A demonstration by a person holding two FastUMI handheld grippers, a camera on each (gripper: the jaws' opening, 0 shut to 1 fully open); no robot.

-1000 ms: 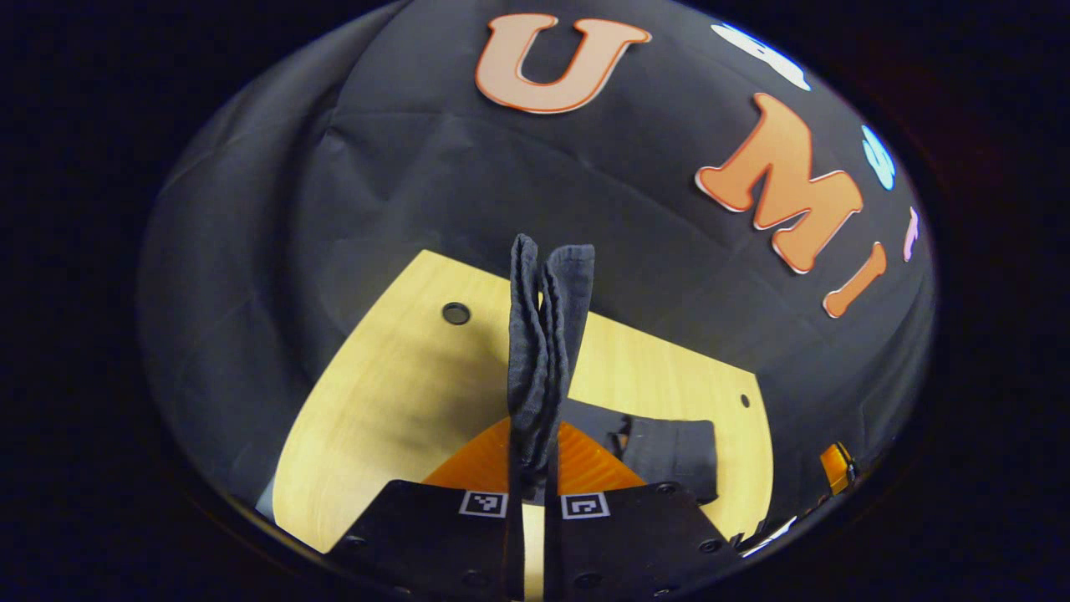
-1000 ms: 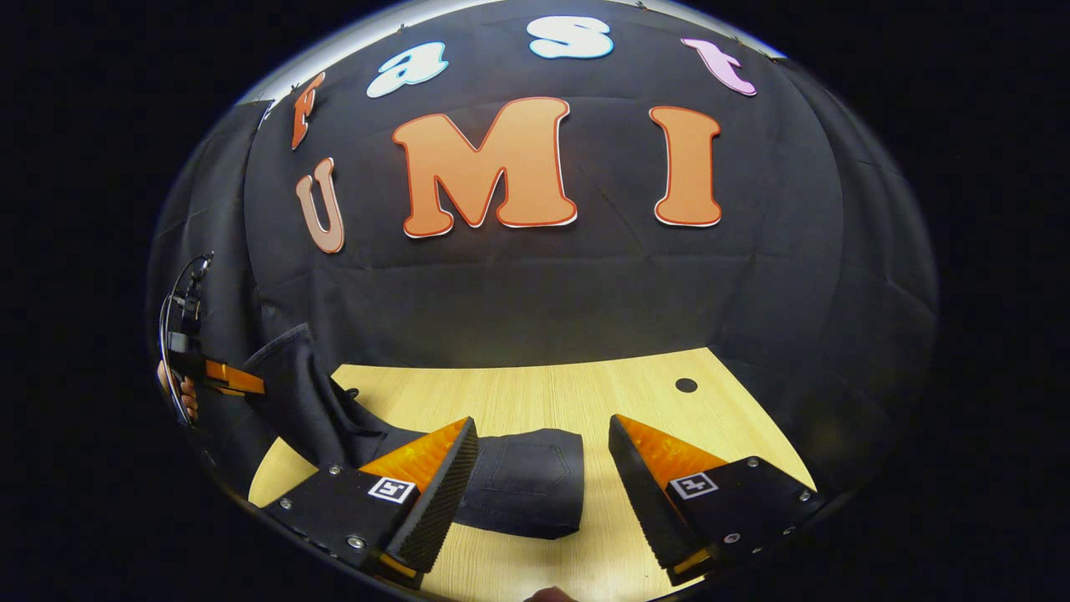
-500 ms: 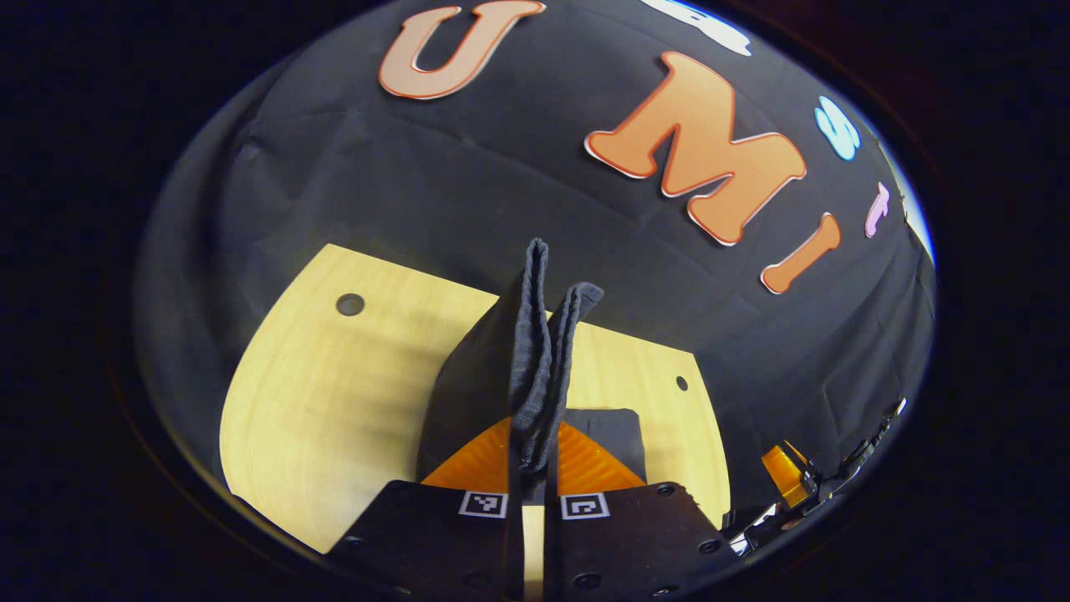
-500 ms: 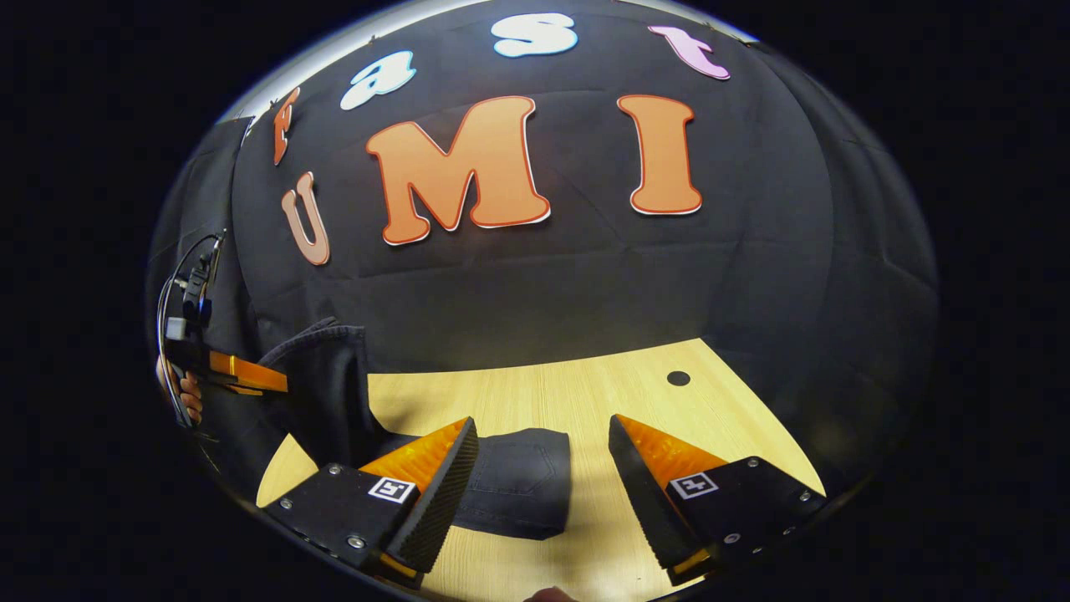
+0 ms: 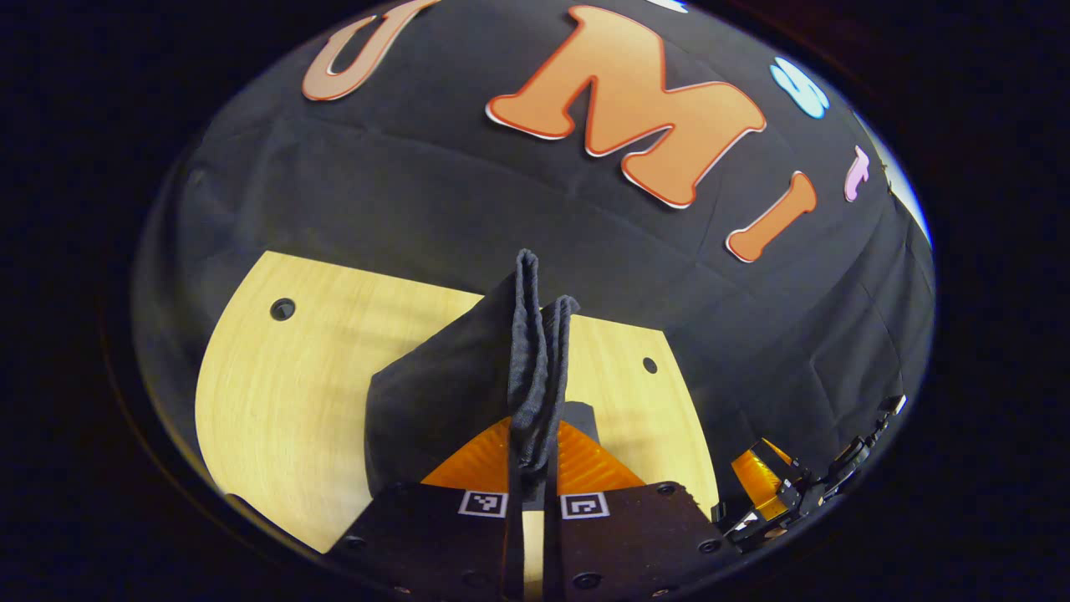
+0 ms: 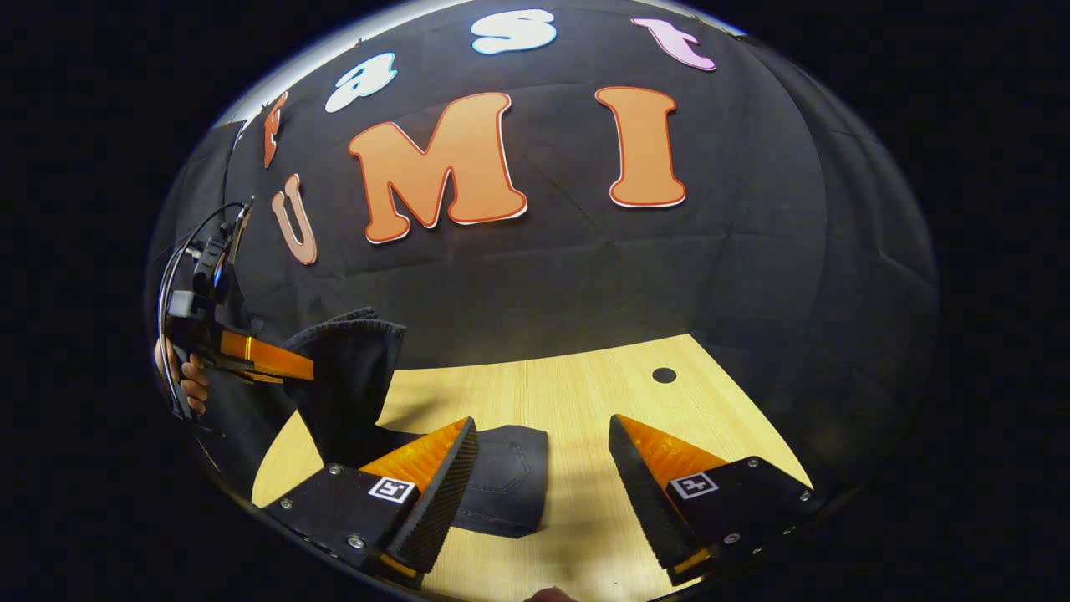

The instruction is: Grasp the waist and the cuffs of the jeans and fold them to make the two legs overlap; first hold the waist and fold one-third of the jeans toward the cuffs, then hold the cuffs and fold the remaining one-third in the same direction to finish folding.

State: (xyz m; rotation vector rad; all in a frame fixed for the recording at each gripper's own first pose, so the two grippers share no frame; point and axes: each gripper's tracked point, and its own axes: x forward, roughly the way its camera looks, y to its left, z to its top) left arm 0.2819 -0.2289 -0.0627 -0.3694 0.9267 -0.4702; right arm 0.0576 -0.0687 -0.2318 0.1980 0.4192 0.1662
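The dark jeans point(image 6: 501, 489) lie folded on the wooden table point(image 6: 577, 393), a back pocket facing up. My left gripper point(image 5: 532, 464) is shut on the stacked cuffs of the jeans point(image 5: 535, 359), which stand up between its fingers while the legs hang down to the left. In the right gripper view that left gripper point(image 6: 305, 368) holds the raised cuff end point(image 6: 351, 368) above the table's left side, a hand point(image 6: 188, 380) behind it. My right gripper point(image 6: 543, 485) hovers open over the table beside the folded waist part, holding nothing. The right gripper point(image 5: 765, 477) also shows low at the right of the left gripper view.
The tabletop point(image 5: 276, 401) has round holes point(image 5: 282, 309) point(image 5: 649, 365) point(image 6: 664, 375) near its far corners. Black cloth wall closes off the back and sides of the booth.
My left gripper has carried the cuffs up and toward the folded waist part, so the legs now drape more steeply. The right gripper stayed open and almost still.
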